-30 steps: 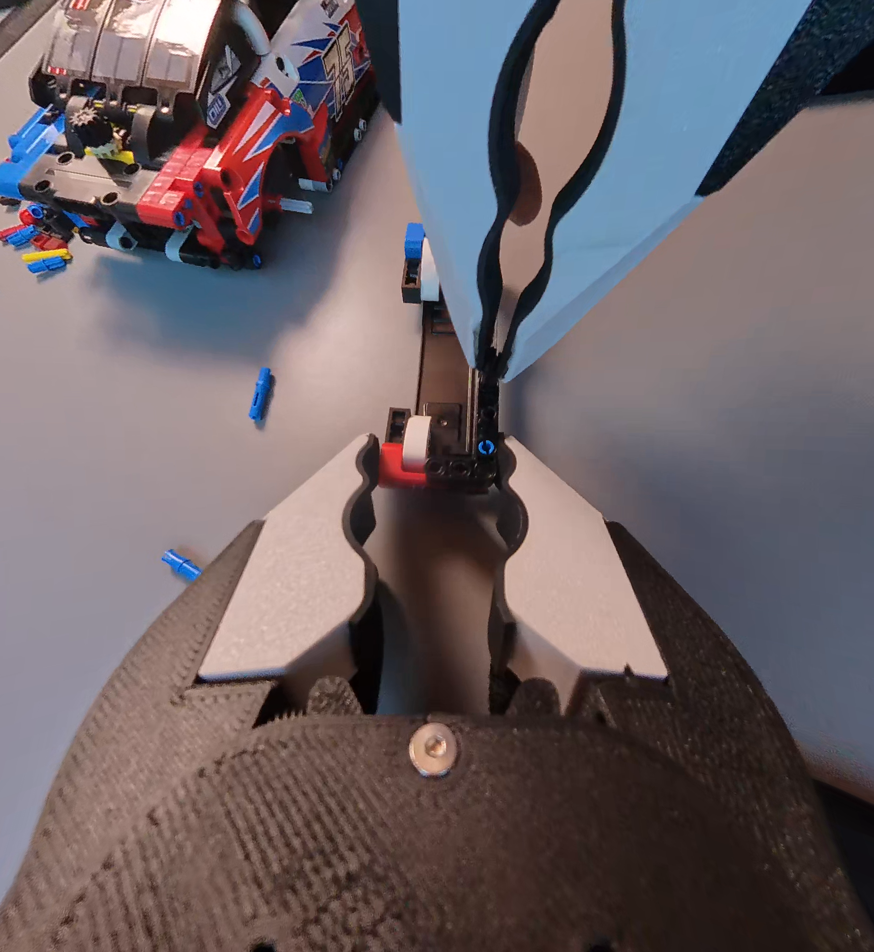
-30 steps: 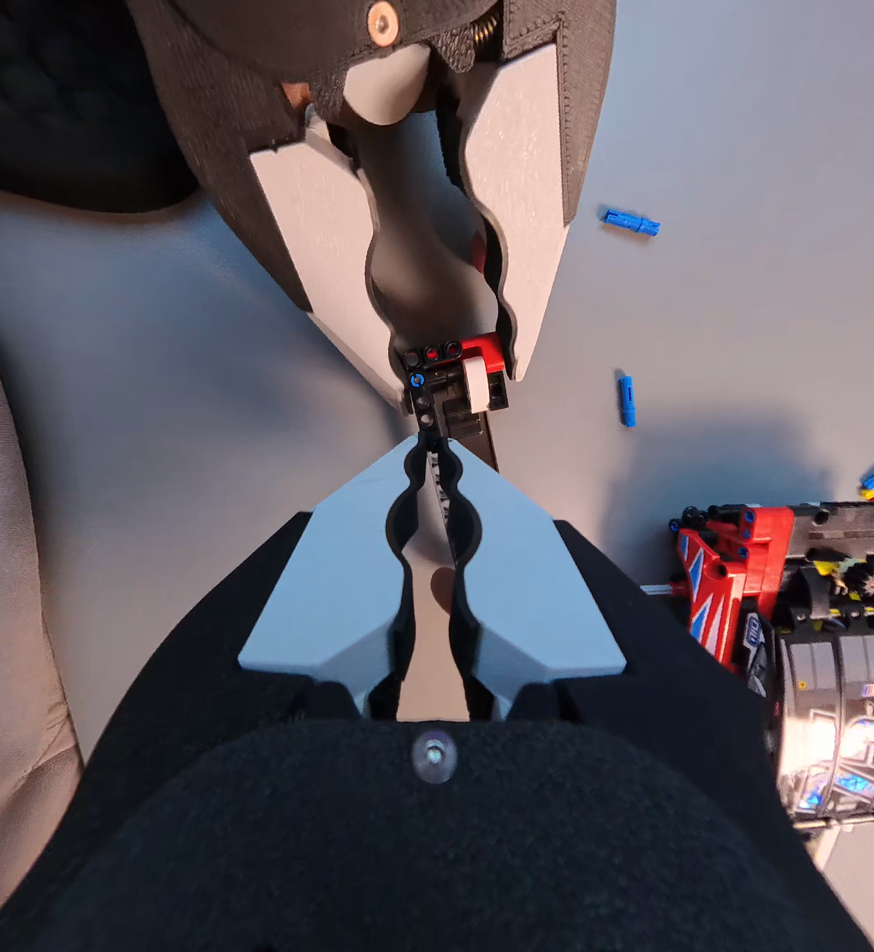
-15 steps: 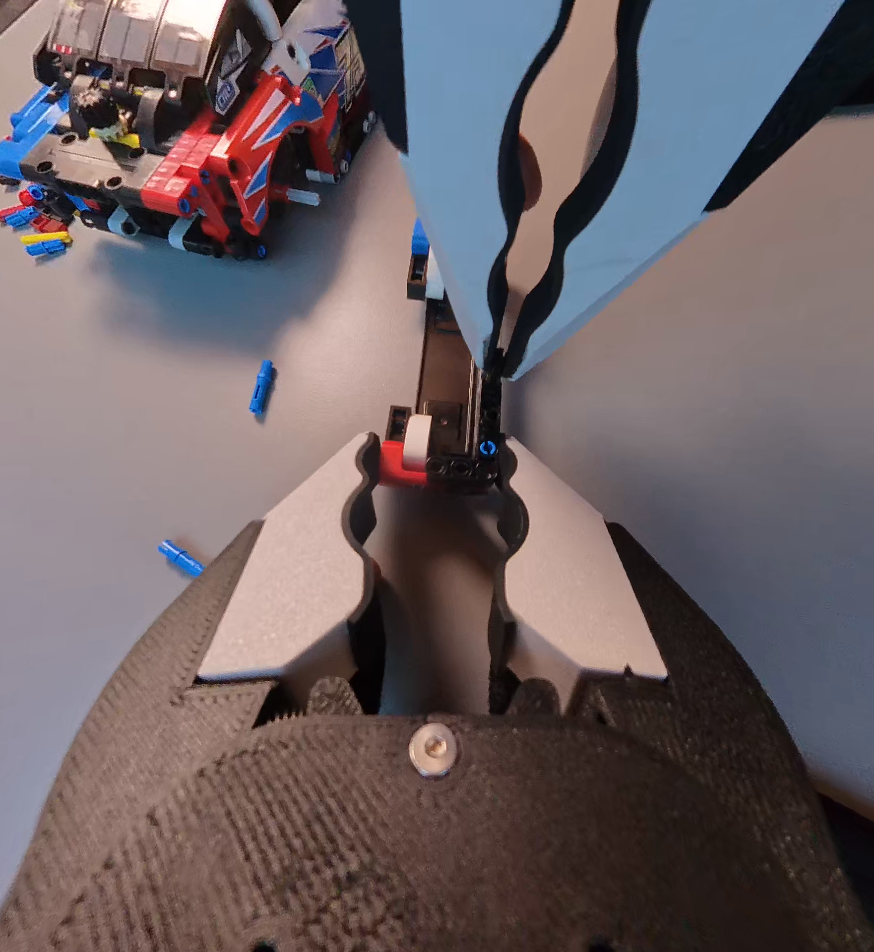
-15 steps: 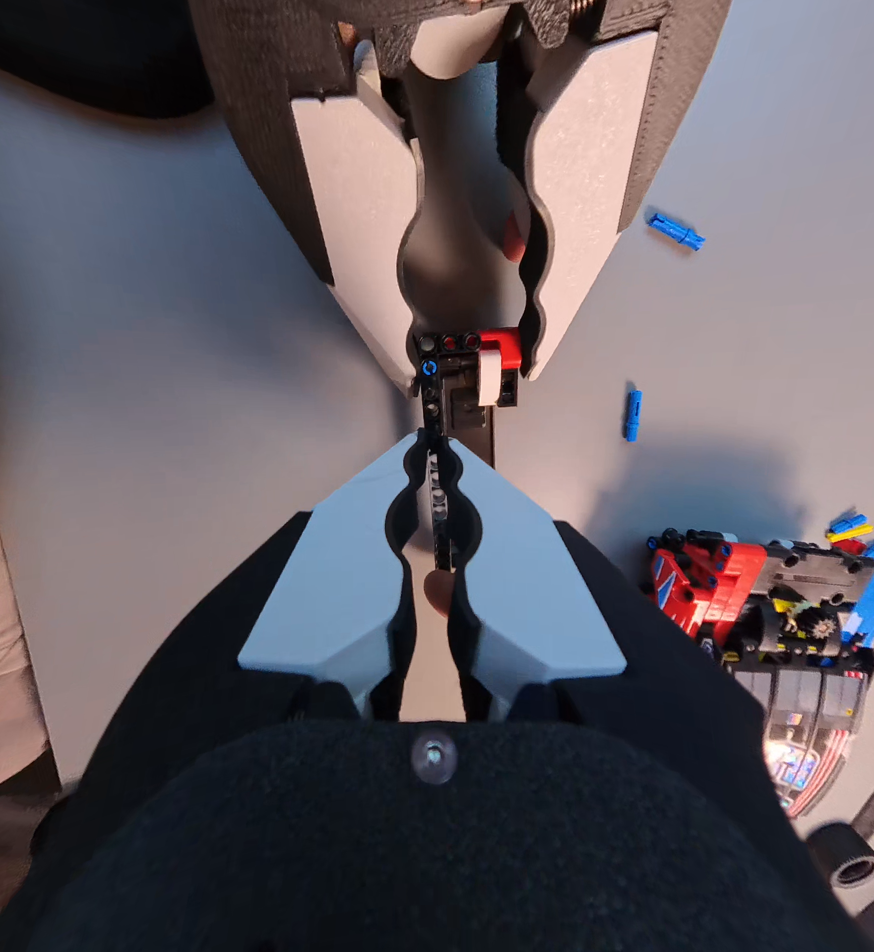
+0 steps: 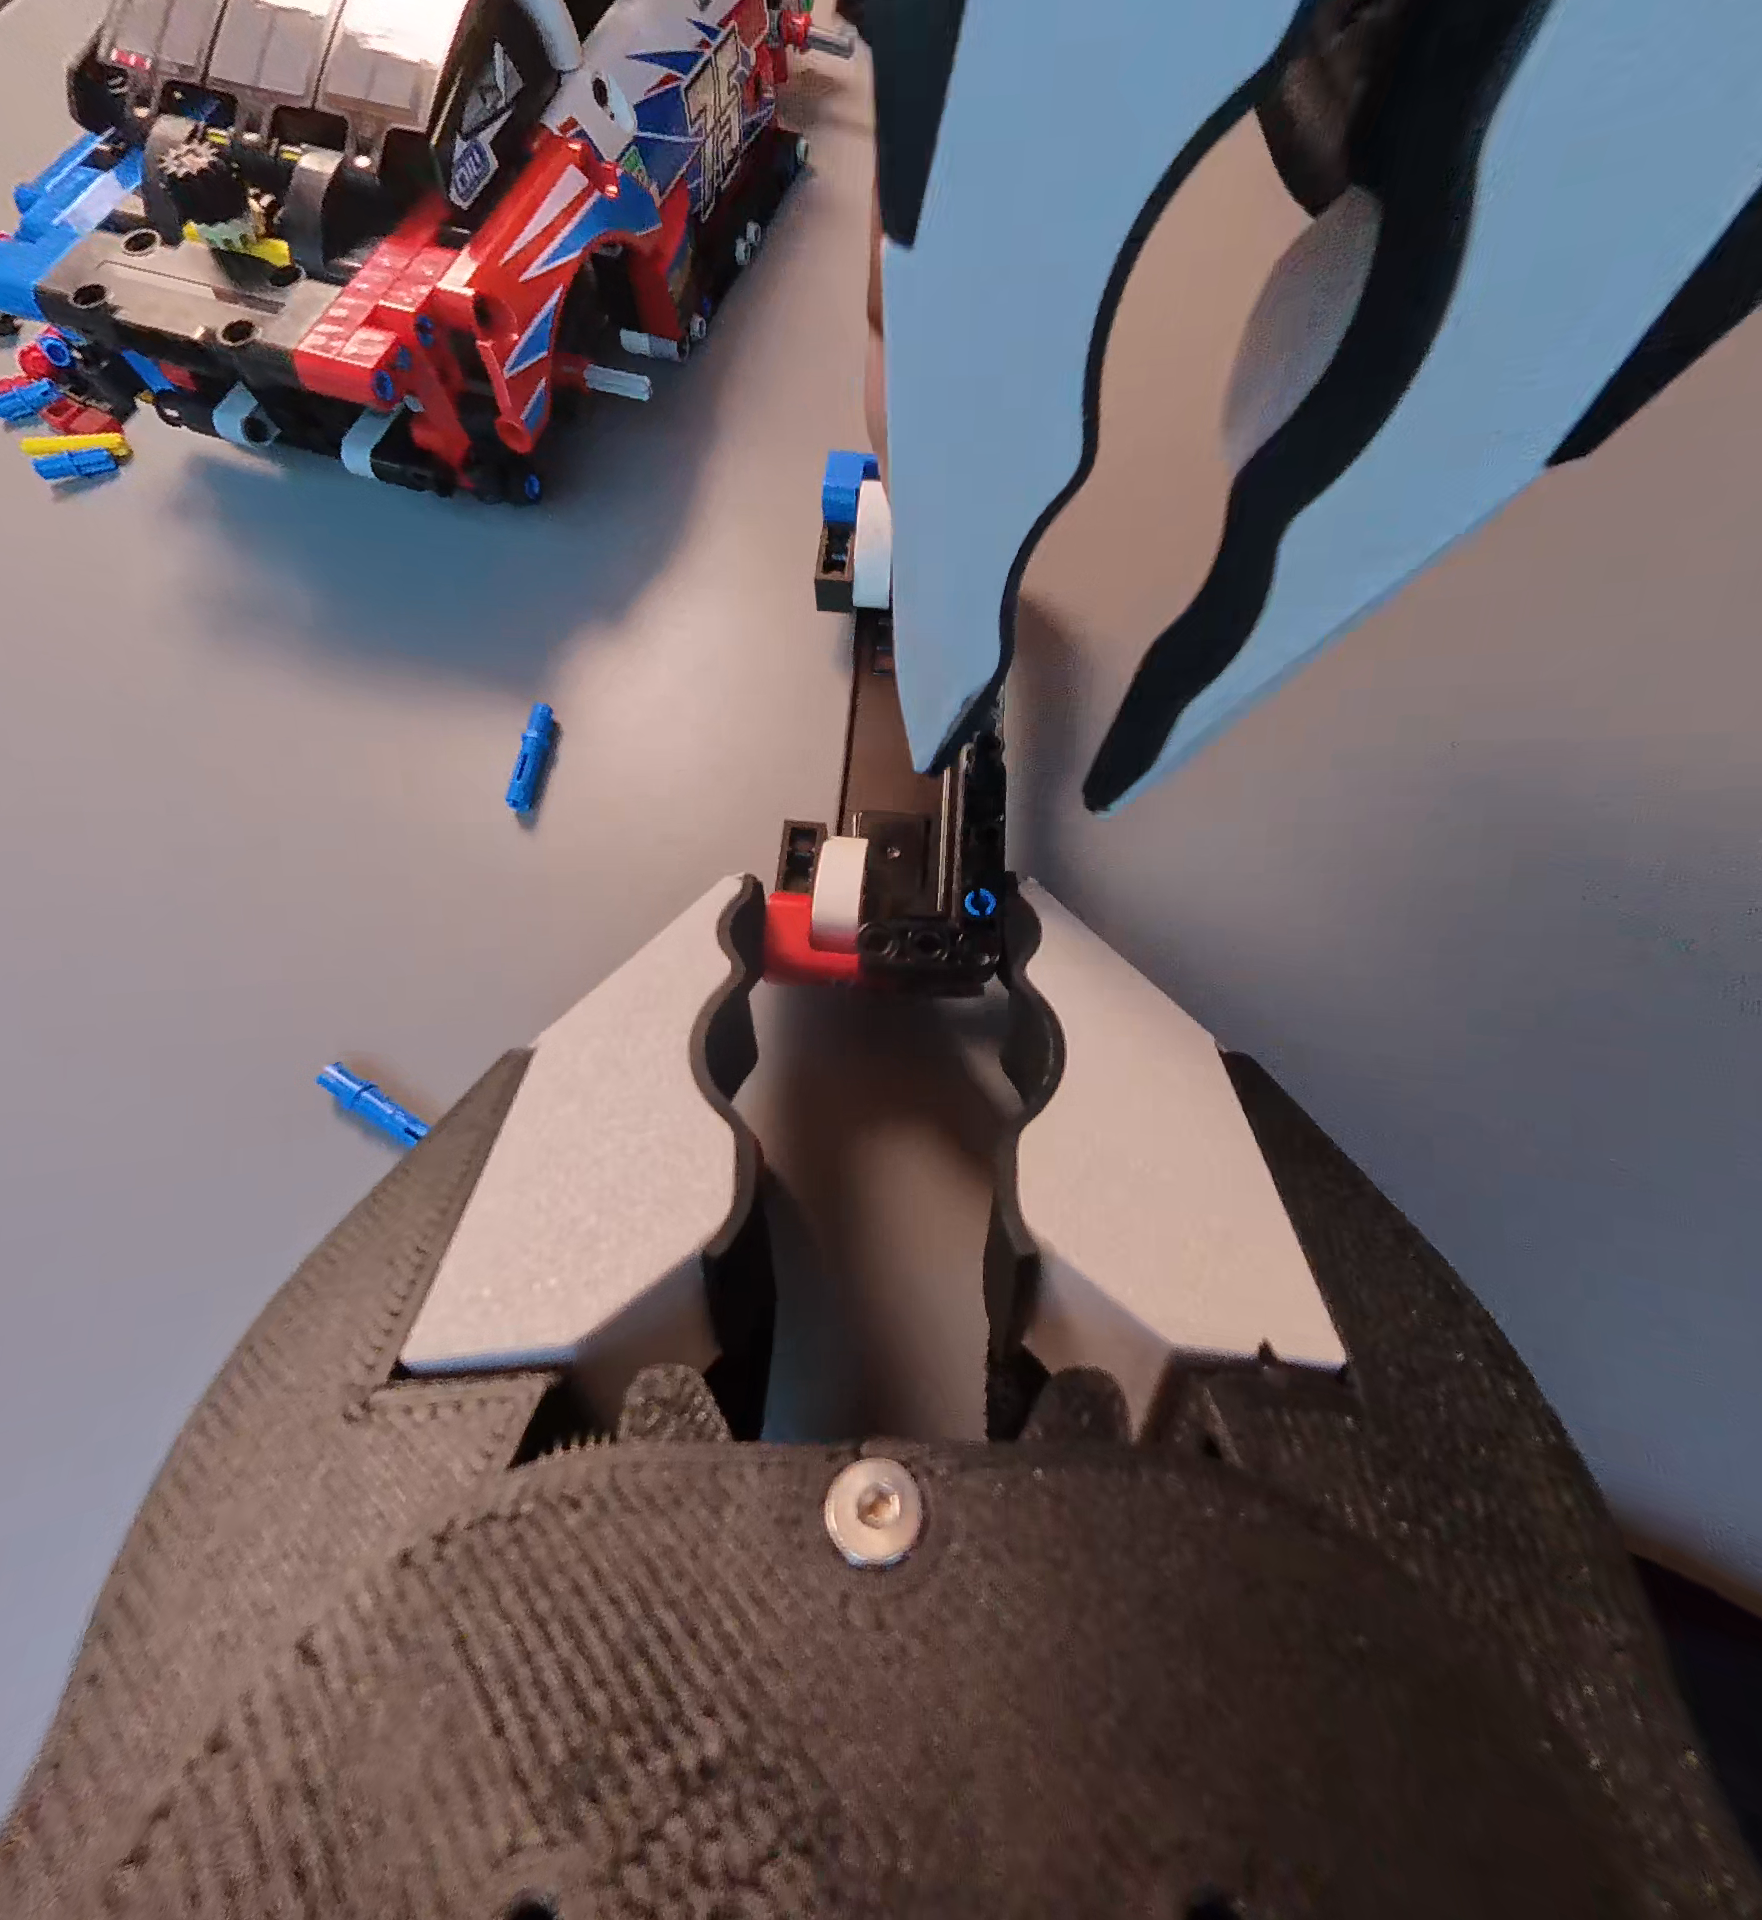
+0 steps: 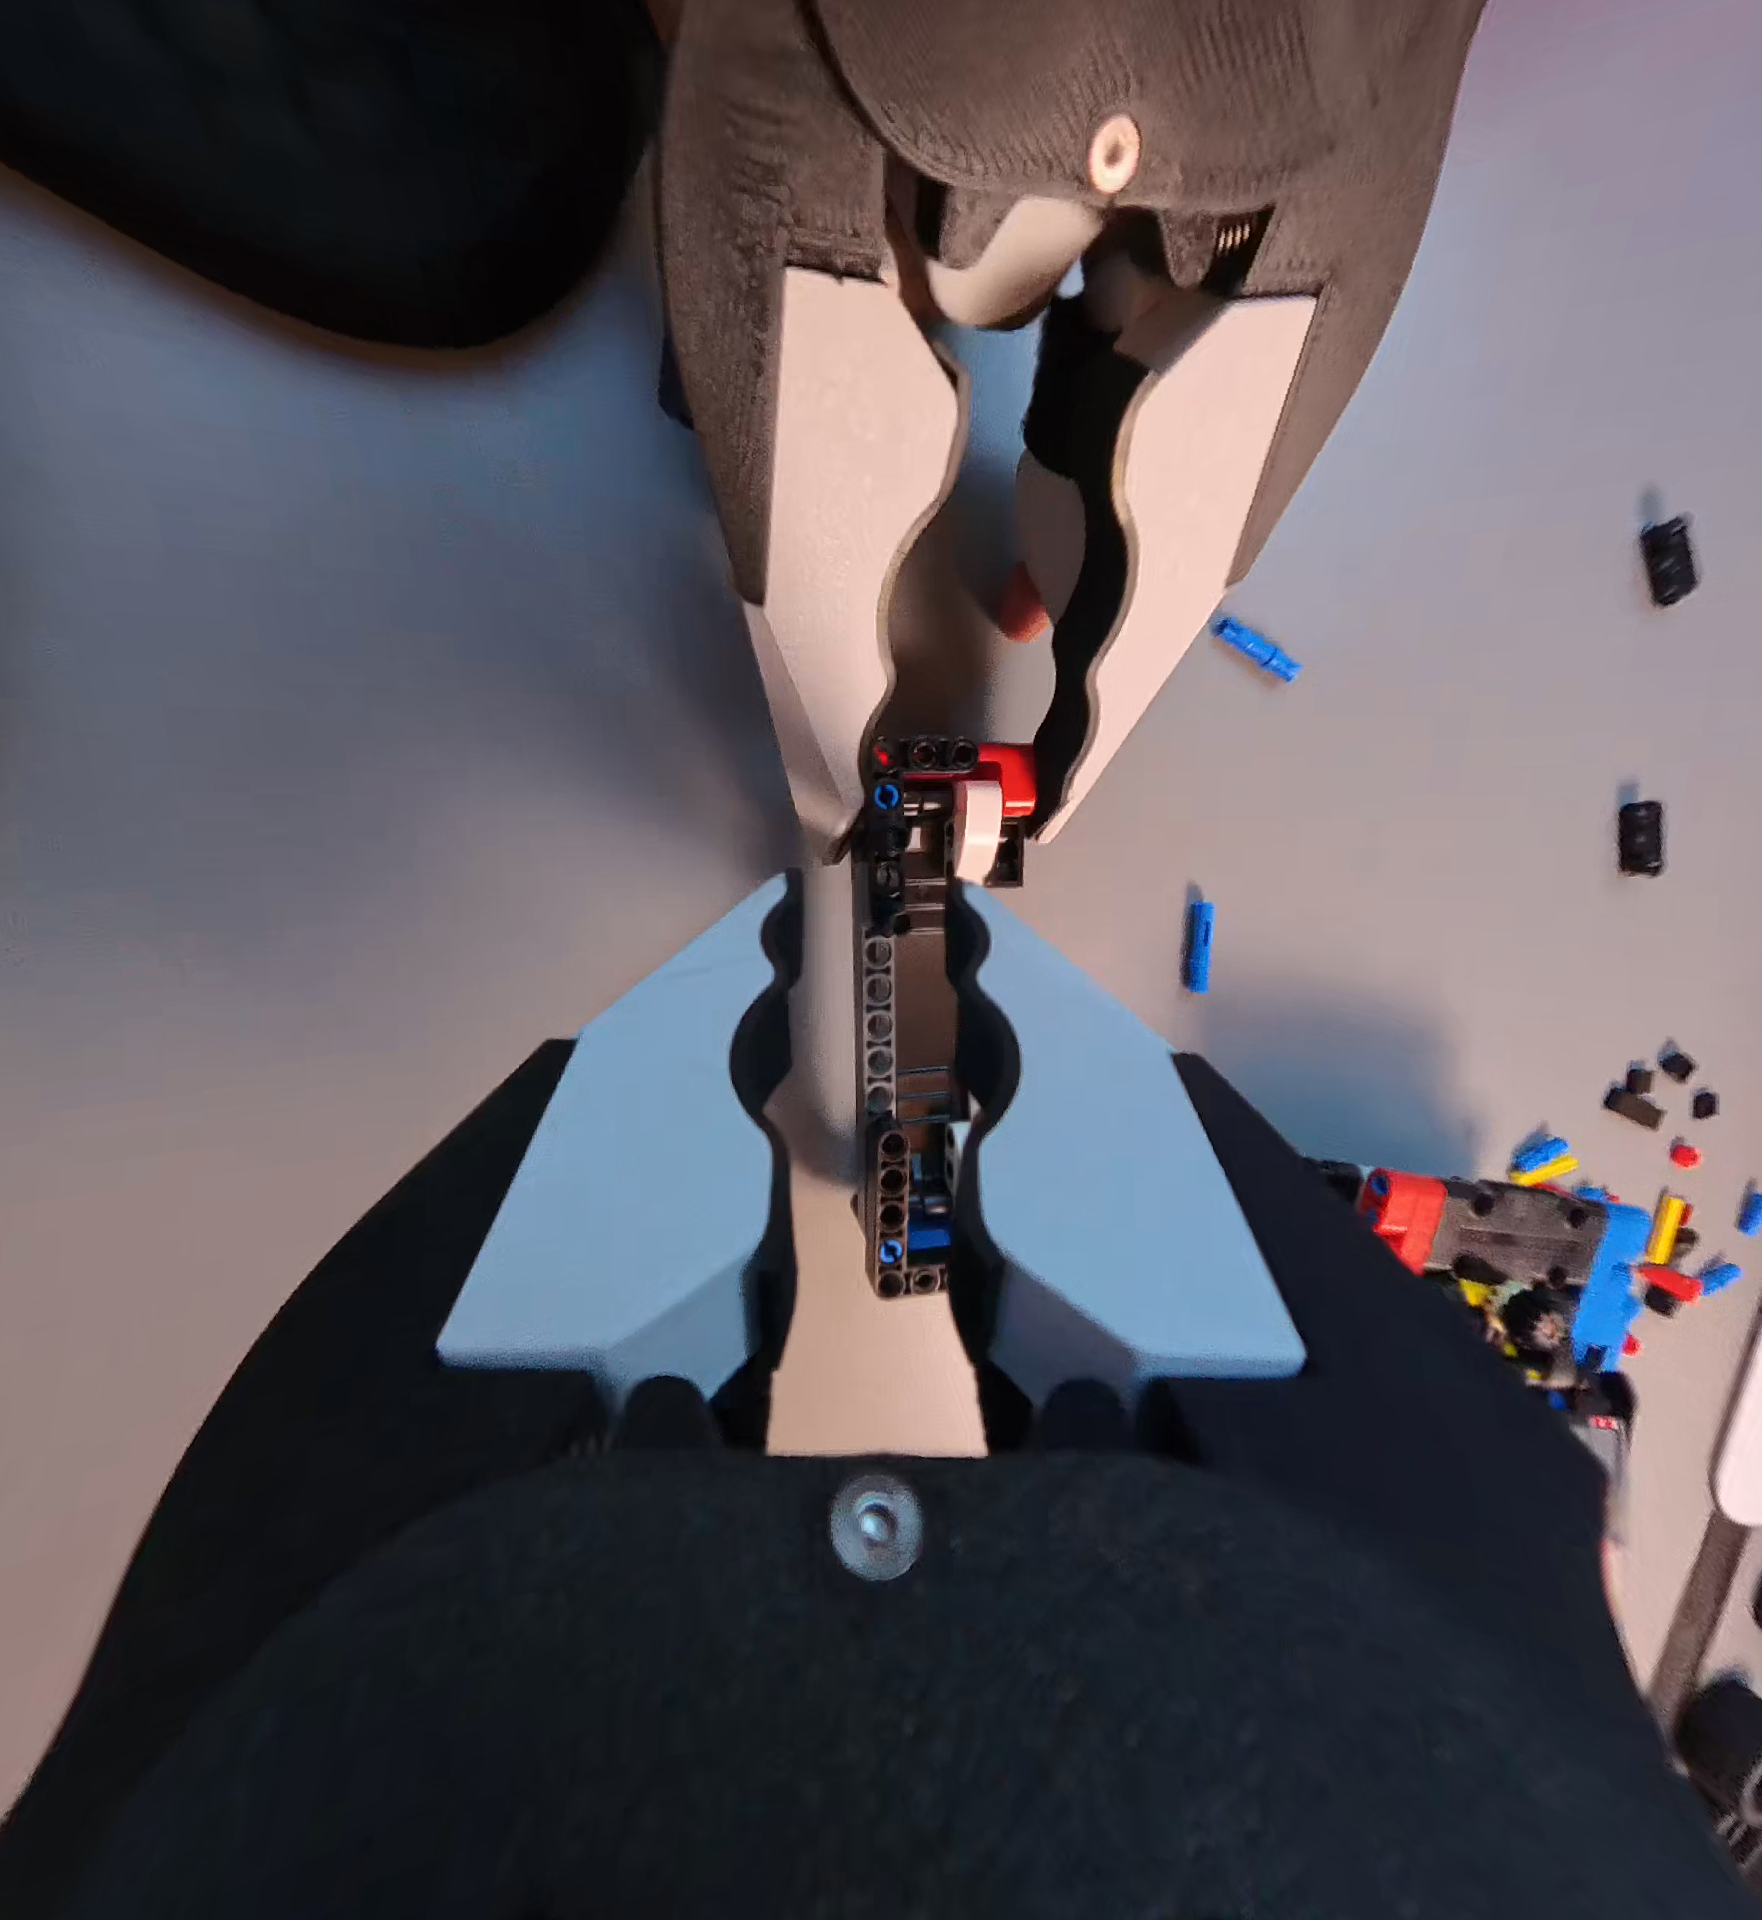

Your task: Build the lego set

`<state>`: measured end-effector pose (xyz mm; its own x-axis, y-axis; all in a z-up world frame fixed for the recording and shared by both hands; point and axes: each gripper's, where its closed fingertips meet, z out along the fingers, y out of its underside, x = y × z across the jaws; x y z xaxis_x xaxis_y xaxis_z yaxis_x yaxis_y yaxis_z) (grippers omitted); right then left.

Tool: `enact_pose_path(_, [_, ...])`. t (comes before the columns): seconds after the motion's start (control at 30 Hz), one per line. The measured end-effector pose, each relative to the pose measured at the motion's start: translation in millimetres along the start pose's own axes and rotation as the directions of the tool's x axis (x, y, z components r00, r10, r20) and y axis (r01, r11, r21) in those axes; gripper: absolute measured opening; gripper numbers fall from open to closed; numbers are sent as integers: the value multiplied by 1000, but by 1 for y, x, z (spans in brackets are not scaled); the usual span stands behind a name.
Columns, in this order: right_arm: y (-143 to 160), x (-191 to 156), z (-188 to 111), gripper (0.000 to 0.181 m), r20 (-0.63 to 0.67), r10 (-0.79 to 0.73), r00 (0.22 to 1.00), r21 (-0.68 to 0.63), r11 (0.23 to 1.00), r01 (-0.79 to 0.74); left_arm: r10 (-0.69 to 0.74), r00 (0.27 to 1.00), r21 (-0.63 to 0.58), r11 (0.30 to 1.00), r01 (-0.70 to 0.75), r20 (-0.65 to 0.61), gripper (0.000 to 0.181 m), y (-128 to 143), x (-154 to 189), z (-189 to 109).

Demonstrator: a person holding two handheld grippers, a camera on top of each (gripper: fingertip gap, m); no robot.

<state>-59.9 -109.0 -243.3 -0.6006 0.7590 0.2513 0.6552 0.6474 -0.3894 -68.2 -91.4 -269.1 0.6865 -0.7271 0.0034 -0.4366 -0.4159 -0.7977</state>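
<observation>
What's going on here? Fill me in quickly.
A person is building a Lego set with two handheld grippers. The left gripper pinches the red-and-white end of a long black beam assembly. The right gripper is open, its fingers straddling the beam without clamping it. The partly built red, white and blue truck sits off to the side on the grey table, with loose blue pins nearby.
</observation>
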Motion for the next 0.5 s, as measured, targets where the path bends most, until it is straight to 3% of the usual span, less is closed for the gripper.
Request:
enact_pose_path(0.1, [-1, 3, -1, 31, -167, -114, 979, 41, 992, 123, -41, 998, 9, 999, 42, -36, 43, -1, 0, -2])
enact_pose_path(0.23, [2, 6, 2, 26, -374, -262, 890, 4, 959, 284, -147, 979, 24, 988, 152, -141, 43, -5, 6, -5])
enact_pose_path(0.5, [-1, 10, 0, 22, -463, -256, 849, 26, 953, 302, -347, 891, 24, 929, 370, -293, 43, -13, 9, -10])
